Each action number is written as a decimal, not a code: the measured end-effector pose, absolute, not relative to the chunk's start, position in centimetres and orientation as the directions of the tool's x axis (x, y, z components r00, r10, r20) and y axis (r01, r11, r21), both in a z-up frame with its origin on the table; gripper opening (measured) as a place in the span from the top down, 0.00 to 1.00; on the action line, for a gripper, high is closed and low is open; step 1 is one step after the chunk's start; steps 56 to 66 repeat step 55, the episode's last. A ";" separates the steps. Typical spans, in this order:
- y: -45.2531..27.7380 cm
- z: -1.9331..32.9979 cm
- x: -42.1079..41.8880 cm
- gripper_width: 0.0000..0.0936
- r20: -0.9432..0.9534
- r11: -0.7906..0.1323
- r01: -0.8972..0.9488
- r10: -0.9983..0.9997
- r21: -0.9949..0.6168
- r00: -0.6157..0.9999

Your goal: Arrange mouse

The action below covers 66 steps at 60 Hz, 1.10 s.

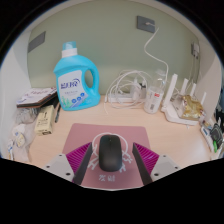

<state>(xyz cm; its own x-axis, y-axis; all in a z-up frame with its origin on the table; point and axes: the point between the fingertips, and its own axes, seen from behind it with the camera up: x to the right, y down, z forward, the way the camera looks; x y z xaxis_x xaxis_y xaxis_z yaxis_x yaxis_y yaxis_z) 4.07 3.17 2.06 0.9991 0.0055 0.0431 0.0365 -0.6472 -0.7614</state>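
A black computer mouse [110, 153] lies on a pink mouse mat [90, 134] with a white drawing on it, on a light wooden desk [100, 118]. My gripper [110, 156] is open. The mouse stands between the fingers, with a narrow gap at each side, and rests on the mat. The magenta pads [76, 157] show at both sides of the mouse. The near end of the mouse reaches the mat's front edge.
A blue detergent bottle [70, 76] stands at the back left. White cables and a charger [128, 91] lie at the back middle, a white router [183, 101] at the back right. Small clutter [34, 108] lies on the desk's left side, against the green wall.
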 end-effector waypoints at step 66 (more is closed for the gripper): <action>-23.3 19.7 0.4 0.09 0.138 -0.530 0.094 -0.043 -0.843 0.990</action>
